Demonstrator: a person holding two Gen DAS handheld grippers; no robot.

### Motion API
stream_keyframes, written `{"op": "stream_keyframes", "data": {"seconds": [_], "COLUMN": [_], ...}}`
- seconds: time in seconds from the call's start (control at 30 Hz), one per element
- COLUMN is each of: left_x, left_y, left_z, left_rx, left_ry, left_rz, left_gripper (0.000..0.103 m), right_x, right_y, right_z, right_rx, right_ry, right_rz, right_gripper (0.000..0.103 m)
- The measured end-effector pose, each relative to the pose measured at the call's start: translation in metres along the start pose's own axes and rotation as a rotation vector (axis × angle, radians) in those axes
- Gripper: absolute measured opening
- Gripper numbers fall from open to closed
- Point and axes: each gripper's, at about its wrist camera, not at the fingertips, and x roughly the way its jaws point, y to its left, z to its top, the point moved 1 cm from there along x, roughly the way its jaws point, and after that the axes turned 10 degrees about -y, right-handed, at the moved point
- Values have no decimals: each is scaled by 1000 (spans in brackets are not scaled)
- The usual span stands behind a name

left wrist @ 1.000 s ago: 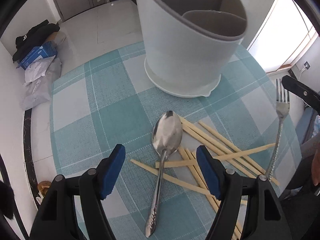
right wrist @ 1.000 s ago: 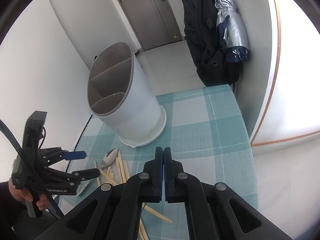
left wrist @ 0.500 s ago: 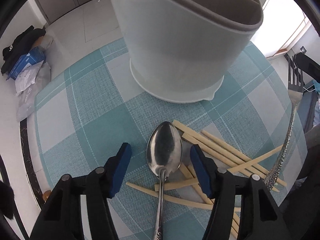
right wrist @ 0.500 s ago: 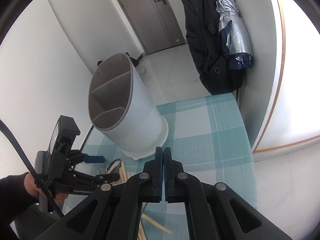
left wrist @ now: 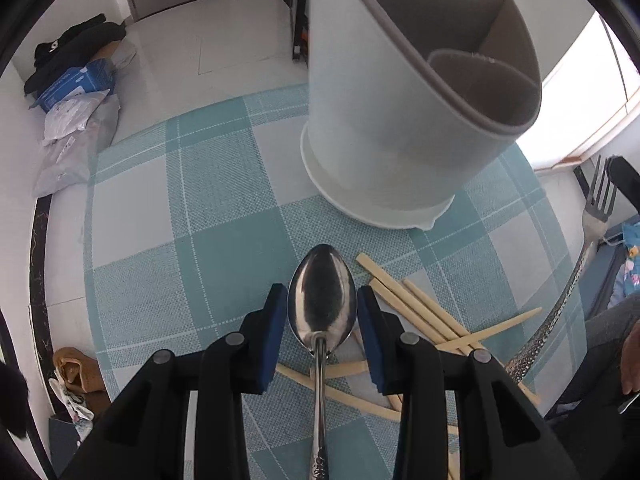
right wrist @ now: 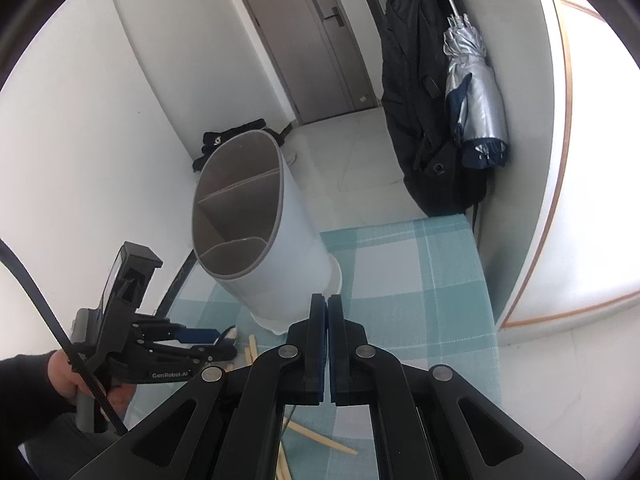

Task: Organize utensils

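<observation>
A metal spoon [left wrist: 320, 320] lies on the teal checked tablecloth [left wrist: 224, 264], bowl toward the white divided utensil holder [left wrist: 380, 120]. My left gripper [left wrist: 321, 294] straddles the bowl; its jaws are closing and both blue pads touch the bowl's edges. Several wooden chopsticks [left wrist: 420, 312] lie scattered under and right of the spoon. A fork [left wrist: 592, 224] leans tines-up at the right, its head against a black finger [left wrist: 626, 178] of my right gripper. In the right wrist view, the right gripper [right wrist: 328, 300] is shut above the table; the fork is hidden there. The holder [right wrist: 288, 248] and left gripper [right wrist: 216, 340] show to its left.
The table is small and round-cornered, with floor close on every side. A blue box and bags [left wrist: 76, 84] lie on the floor at the left. A dark coat and a folded umbrella [right wrist: 476, 108] hang by the far wall. A person's hand [right wrist: 64, 372] holds the left gripper's handle.
The left gripper has slid forward from the spoon's handle to its bowl, and its jaws have narrowed from wide apart to the bowl's edges. The right gripper stays shut.
</observation>
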Motion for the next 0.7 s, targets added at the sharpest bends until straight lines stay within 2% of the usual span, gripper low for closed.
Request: {"op": "stream_keyframes", "data": {"seconds": [0.23,0.37,0.53,0.7], "left_x": [-59,-96,-124,-138], "left_y": [-2,-14,-17,-19], "left_z": [-9,-19,-14,6], "left_rx": [-110,-148,-210,-195], "left_ry": [-213,-336,-468,-560], "left_rz": [1,-7,-42,-54], "left_gripper": [31,31,31,31], "right_x": [-18,-23,-28,-41], "right_y": [26,40,48,59], "right_z": [2,0,0,6], "right_rx": [-112,-183,-176,-204], "right_ry": [-65,-73,-76,-113], "right_rz": [-6,-27,-23,-19], "right_gripper": [1,1,1,1]}}
